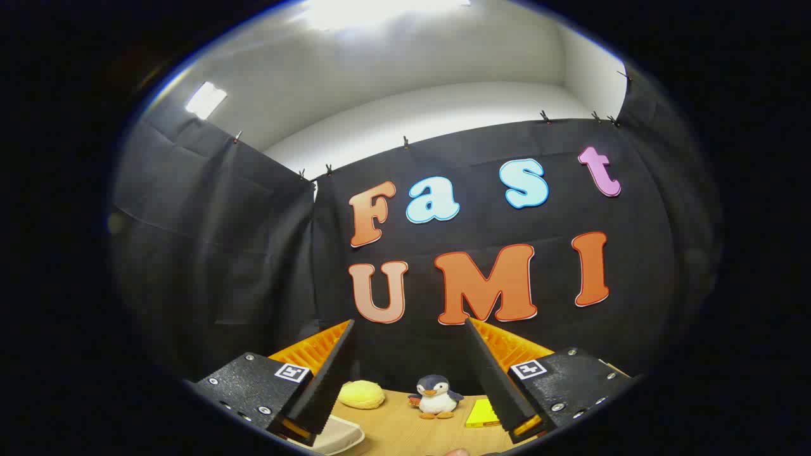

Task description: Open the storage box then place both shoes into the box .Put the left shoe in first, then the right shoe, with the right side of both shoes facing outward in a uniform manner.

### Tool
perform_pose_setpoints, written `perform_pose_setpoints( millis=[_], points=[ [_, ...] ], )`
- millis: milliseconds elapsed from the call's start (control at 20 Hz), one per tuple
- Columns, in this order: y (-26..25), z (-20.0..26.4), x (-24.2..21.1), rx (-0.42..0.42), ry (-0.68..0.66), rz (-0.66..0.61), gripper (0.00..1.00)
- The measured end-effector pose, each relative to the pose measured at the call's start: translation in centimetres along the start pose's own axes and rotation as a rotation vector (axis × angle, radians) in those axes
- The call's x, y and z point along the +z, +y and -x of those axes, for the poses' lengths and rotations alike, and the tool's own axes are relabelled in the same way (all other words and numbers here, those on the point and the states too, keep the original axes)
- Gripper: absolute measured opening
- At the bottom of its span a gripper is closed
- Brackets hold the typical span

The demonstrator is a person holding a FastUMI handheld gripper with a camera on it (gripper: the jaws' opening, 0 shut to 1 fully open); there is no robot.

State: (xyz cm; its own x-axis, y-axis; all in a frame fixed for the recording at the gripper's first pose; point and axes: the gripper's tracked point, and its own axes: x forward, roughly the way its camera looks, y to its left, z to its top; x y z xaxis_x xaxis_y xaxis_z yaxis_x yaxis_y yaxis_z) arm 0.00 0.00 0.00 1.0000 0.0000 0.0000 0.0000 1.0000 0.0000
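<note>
Gripper (408, 373) tilted up twd booth wall, fingers (323, 380) wide apart w/ nothing between, toy penguin (436, 397) beyond them on surface (399, 430).

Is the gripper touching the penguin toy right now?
Apart. In the gripper view the open gripper holds nothing; the penguin toy stands beyond the fingers on the table.

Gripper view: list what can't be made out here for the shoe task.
- Pale object under the left finger: mostly covered by it, identity unclear.
- Yellow flat item: partly behind the right finger.
- Table: just a strip between the open claw fingers.
</note>
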Motion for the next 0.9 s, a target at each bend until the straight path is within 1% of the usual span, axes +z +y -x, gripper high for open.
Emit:
perform_pose_setpoints(
  millis=[250,450,600,900],
  points=[
    [-2.4,0.5,1.9,-0.066,-0.033,0.013,0.99],
    [-4.4,1.0,2.8,-0.127,-0.057,0.068,0.99],
    [-5.0,1.6,3.1,-0.141,-0.065,0.099,0.99],
    [-6.6,2.0,3.4,-0.189,-0.066,0.105,0.99]
  ],
)
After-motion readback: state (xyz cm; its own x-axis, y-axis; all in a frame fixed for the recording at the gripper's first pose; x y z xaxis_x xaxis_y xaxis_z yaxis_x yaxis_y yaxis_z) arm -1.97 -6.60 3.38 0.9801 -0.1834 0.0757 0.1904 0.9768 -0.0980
